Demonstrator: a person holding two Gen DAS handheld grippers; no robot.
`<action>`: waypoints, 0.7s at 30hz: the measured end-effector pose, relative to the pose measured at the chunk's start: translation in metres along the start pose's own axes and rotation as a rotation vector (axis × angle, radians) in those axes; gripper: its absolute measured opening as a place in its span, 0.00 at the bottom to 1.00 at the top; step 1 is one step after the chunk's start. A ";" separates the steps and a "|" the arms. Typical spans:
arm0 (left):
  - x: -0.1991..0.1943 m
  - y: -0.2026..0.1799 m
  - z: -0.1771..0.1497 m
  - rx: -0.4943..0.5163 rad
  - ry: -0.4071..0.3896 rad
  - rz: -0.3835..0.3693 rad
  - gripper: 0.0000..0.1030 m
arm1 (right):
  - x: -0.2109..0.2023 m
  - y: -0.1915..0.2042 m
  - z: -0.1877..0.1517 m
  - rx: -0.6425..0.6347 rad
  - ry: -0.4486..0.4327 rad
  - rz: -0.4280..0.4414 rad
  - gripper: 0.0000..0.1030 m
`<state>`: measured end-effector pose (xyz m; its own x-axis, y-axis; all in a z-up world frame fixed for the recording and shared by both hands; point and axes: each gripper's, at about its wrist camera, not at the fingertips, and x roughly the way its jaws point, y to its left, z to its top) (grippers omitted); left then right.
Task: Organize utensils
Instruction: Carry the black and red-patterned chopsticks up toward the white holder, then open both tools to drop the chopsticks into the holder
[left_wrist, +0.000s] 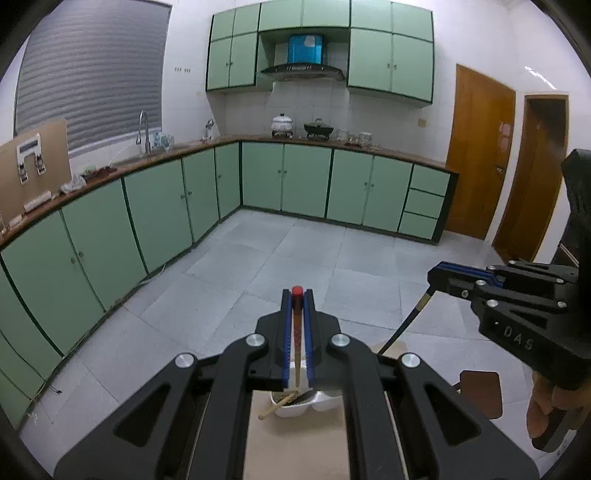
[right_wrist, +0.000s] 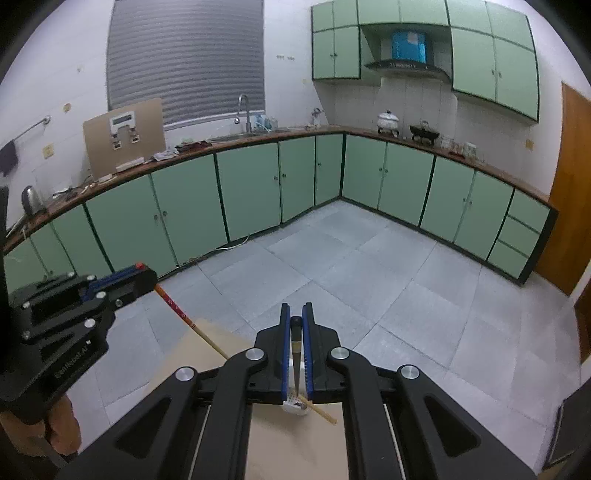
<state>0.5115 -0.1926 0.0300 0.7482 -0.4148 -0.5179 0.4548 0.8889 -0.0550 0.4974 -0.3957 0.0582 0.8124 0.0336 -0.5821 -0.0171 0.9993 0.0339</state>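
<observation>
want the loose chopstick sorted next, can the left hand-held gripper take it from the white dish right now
Probably not yet: the left hand-held gripper is shut on a red-tipped chopstick, so it is occupied. The loose chopstick lies unobstructed in the white dish.

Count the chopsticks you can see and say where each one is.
3: a red-topped chopstick in the left tongs, a black chopstick in the right tongs, a plain chopstick in the white bowl. Others may be hidden.

Two grippers, left gripper (left_wrist: 297, 295) and right gripper (right_wrist: 296, 321), two held chopsticks, one red-topped chopstick (left_wrist: 296, 325), one dark chopstick (right_wrist: 295, 347), one white bowl (left_wrist: 295, 408), one wooden stool (left_wrist: 482, 391), one tabletop (left_wrist: 295, 450)
</observation>
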 end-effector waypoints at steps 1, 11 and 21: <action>0.015 0.002 -0.005 -0.004 0.014 0.003 0.05 | 0.009 -0.004 -0.004 0.008 0.008 0.002 0.06; 0.096 0.031 -0.052 -0.052 0.143 0.025 0.07 | 0.081 -0.032 -0.053 0.065 0.126 0.025 0.06; 0.046 0.044 -0.054 -0.034 0.071 0.063 0.44 | 0.032 -0.039 -0.064 0.058 0.062 0.030 0.25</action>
<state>0.5397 -0.1626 -0.0427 0.7381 -0.3444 -0.5802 0.3907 0.9192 -0.0486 0.4868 -0.4325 -0.0133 0.7746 0.0667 -0.6290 -0.0060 0.9952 0.0981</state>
